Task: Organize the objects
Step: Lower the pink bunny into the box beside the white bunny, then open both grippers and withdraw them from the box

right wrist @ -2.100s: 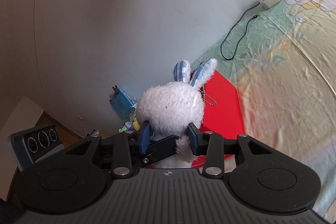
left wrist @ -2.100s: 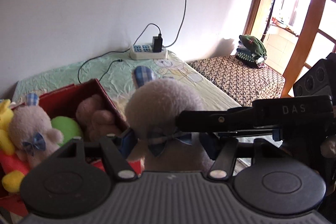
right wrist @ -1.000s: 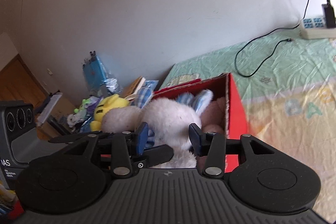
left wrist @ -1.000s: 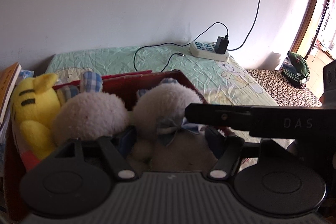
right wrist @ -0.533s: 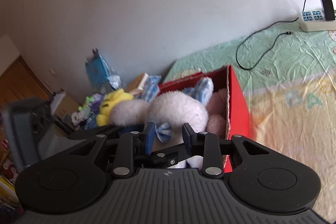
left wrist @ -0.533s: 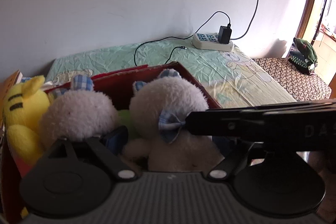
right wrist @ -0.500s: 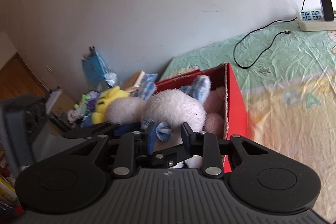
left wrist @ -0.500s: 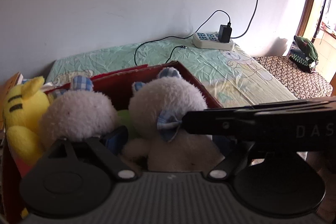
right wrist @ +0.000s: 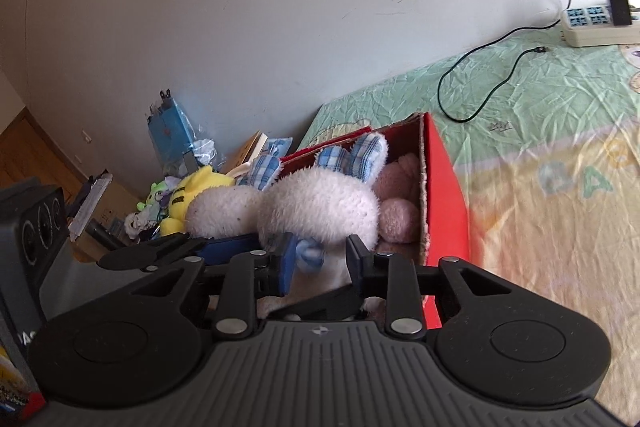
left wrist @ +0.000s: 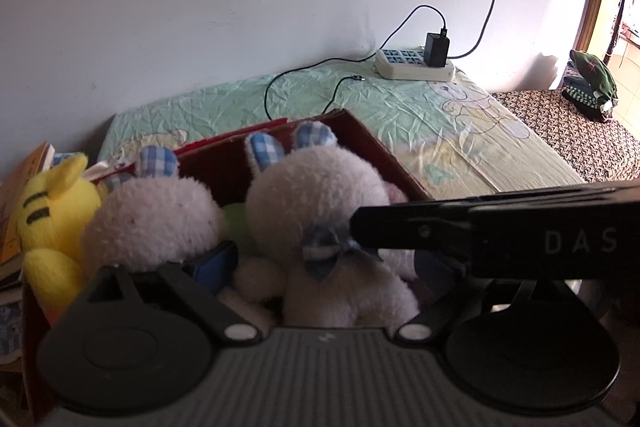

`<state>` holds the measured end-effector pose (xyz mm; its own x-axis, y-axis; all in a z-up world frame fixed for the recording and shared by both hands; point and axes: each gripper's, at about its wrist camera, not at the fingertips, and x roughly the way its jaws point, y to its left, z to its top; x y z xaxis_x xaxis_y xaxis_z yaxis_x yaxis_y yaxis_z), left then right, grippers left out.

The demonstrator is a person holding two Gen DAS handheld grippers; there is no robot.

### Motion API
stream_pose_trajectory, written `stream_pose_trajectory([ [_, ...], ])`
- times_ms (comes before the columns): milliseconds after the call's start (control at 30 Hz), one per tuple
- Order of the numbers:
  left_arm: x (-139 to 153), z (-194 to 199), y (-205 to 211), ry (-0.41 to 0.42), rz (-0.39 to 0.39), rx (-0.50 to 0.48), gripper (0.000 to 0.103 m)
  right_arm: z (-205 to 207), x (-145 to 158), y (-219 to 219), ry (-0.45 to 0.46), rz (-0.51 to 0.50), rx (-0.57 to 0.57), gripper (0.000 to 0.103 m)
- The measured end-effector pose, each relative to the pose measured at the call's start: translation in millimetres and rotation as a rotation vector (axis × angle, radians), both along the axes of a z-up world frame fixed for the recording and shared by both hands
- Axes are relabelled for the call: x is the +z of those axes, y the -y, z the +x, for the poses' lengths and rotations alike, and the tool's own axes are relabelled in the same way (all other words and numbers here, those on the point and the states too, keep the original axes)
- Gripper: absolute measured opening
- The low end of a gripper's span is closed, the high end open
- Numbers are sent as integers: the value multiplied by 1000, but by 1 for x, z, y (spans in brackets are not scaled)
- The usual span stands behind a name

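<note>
A white plush rabbit [left wrist: 320, 203] with checked blue ears and a blue bow sits in the red box [left wrist: 372, 147] on the bed. My left gripper [left wrist: 324, 267] is open around its body, fingers apart and not pressing. My right gripper [right wrist: 320, 255] is at the same rabbit [right wrist: 320, 211], its fingers close on the bow and neck; whether it still grips is unclear. A second white rabbit [left wrist: 152, 215] and a yellow plush [left wrist: 52, 211] sit to its left. A pink plush [right wrist: 400, 211] lies by the box's right wall [right wrist: 444, 195].
A power strip [left wrist: 414, 69] with a charger and cables lies on the green sheet by the wall. Folded clothes [left wrist: 592, 83] rest on a patterned surface at far right. Books and clutter [right wrist: 176, 131] stand left of the box.
The rabbit has been carried over and lowered into the red box beside the other rabbit. My left gripper has opened off it. Both grippers have drawn back slightly.
</note>
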<state>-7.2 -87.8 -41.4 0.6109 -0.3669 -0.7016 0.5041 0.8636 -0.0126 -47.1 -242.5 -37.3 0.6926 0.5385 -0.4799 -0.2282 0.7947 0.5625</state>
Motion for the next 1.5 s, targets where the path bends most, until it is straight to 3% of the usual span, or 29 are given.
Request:
stream_pose_trajectory([
  [233,17,-24,7,34,115,65,96,-38,24,10,80,-113,-118,48],
  [333,26,-39,12,57,147,80,102,-57,30,13,98,-159,-163,50],
  [633,35,-75,31,60,181,99,103,-97,33,23,75,-249,-271,56],
  [933,23,-91,49,9,166,96,103,-127,30,43,40,-303,-382,65],
  [1133,9,-99,59,-22,215,108,103,-133,21,49,-27,-392,-453,65],
  [1500,6,-101,52,-47,250,149,103,-129,12,42,-88,-419,-445,65],
])
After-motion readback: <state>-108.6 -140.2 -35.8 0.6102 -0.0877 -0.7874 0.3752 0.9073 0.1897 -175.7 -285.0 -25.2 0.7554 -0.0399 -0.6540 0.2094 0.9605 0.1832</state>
